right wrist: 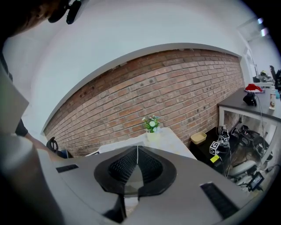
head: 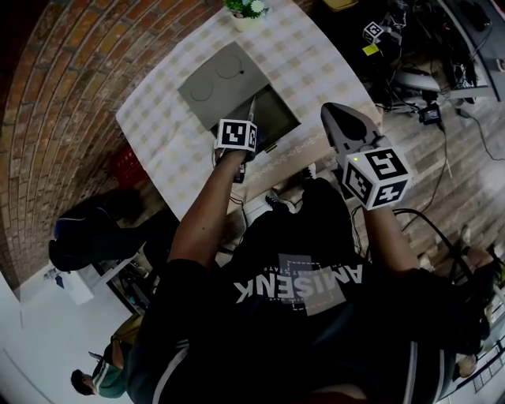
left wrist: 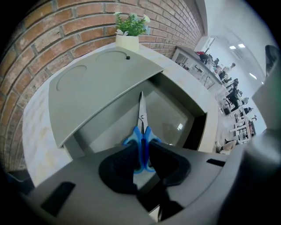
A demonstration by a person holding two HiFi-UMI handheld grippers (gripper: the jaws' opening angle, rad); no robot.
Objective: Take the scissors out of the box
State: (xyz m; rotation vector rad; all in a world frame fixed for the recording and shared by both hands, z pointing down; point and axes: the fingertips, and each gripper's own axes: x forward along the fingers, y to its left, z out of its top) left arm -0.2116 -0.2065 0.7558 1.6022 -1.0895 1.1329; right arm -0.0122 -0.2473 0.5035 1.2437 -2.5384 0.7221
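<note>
The grey box [head: 286, 125] stands open on the checked table [head: 158, 134], its lid [head: 217, 79] folded back flat. My left gripper [head: 251, 126] points steeply down into it. In the left gripper view the scissors [left wrist: 142, 115] hang blades-down over the box floor [left wrist: 175, 121], and their blue handles sit pinched between the black pads [left wrist: 120, 165] of the left gripper [left wrist: 142, 151]. My right gripper [head: 333, 112] is held off the table's near right edge, away from the box, with its jaws together and nothing in them [right wrist: 137, 151].
A small potted plant [head: 246, 11] stands at the table's far end by the brick wall [left wrist: 39, 26]. Cables and gear [head: 430, 87] lie on the floor to the right. Another person [head: 95, 379] is at the lower left.
</note>
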